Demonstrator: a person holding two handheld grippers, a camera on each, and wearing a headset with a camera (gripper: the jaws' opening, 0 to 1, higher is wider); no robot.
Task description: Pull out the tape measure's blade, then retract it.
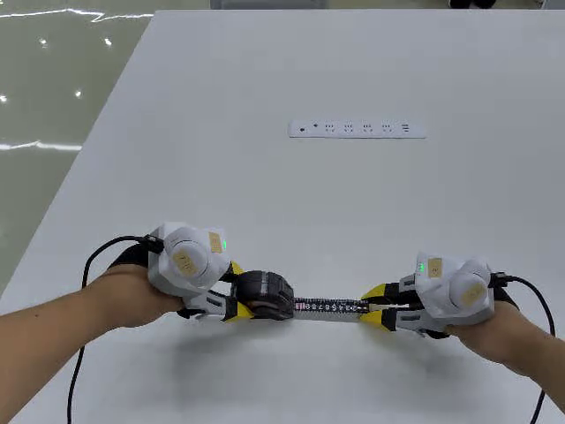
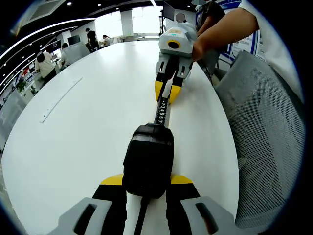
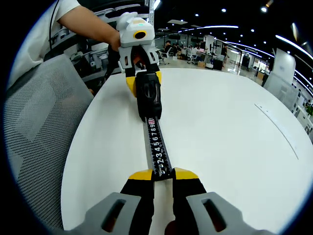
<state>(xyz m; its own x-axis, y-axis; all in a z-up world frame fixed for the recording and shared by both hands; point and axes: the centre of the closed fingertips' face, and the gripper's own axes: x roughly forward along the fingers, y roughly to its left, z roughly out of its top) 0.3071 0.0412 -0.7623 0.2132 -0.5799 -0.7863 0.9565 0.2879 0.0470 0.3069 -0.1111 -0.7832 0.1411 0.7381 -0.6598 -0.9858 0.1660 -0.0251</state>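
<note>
In the head view, the left gripper (image 1: 239, 291) has its two yellow-tipped jaws closed around the black tape measure case (image 1: 265, 294), which rests on the white table (image 1: 309, 203) near the front edge. The right gripper (image 1: 372, 305) has its jaws pressed together on the free end of the blade (image 1: 331, 306). A short stretch of blade runs between the two grippers, low over the tabletop. A white power strip (image 1: 357, 129) lies well apart, farther back on the table.

In the left gripper view, the case sits between this gripper's own jaws, one yellow tip on each flank. The blade runs straight ahead from the mouth of the case to the right gripper's closed tips. A mesh chair (image 2: 254, 122) stands off the table's edge.

In the right gripper view, this gripper's jaws pinch the blade end from both sides. Printed numerals run up the blade toward the case, and only the first few single digits are exposed. The left gripper clamps the case at the far end.

The pull-out appears to be in hand, with little blade drawn so far. The next move calls for drawing the right gripper away along the blade's own line while the left holds the case steady. For the return, the pinch should be kept and the blade fed back slowly so it cannot snap in.
</note>
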